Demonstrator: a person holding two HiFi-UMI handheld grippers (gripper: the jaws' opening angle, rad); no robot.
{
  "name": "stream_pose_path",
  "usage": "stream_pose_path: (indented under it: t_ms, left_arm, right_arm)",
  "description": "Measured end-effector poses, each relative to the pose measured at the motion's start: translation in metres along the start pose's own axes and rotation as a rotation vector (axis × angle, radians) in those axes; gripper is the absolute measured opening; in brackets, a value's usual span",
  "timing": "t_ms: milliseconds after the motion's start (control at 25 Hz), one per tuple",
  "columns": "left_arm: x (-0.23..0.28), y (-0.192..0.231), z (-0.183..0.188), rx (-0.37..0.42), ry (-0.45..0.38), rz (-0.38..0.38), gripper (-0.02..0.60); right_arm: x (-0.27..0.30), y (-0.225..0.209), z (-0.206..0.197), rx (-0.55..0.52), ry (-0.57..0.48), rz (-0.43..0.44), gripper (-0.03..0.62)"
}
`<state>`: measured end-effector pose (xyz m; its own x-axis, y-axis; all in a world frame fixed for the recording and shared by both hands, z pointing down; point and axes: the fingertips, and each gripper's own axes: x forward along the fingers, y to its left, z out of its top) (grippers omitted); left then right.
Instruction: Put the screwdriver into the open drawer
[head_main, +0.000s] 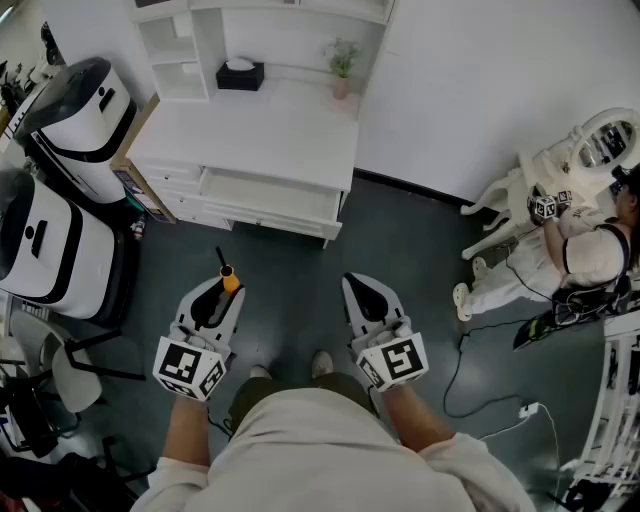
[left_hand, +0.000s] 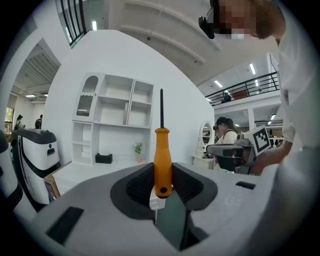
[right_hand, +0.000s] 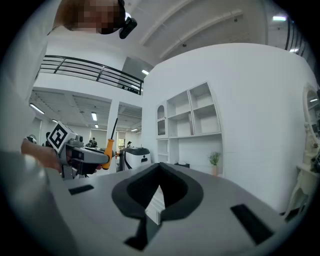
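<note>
The left hand-held gripper (left_hand: 161, 172) is clamped on the orange handle of the screwdriver (left_hand: 162, 160). Its thin dark shaft is hard to see against the floor (head_main: 400, 260). The right hand-held gripper (right_hand: 160, 167) is closed and empty. The open drawer (head_main: 268, 192) is well apart, its back hidden under the worktop (head_main: 260, 130).

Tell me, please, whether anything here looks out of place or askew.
Nothing looks spilled or damaged. The desk drawer stands pulled out, and the left gripper pinches the screwdriver only by the butt of its orange handle.
</note>
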<state>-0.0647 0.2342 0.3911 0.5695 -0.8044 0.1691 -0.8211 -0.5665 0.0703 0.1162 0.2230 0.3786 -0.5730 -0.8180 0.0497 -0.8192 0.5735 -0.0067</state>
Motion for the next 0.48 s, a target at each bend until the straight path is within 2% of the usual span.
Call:
stream_pose_path:
  t_ms: [480]
  left_arm:
    - [0.0016,-0.0032,0.0099,0.006,-0.034,0.021,0.11]
  right_arm:
    - [0.0022,-0.0067,0.0063,-0.016,-0.005,0.027,0.003]
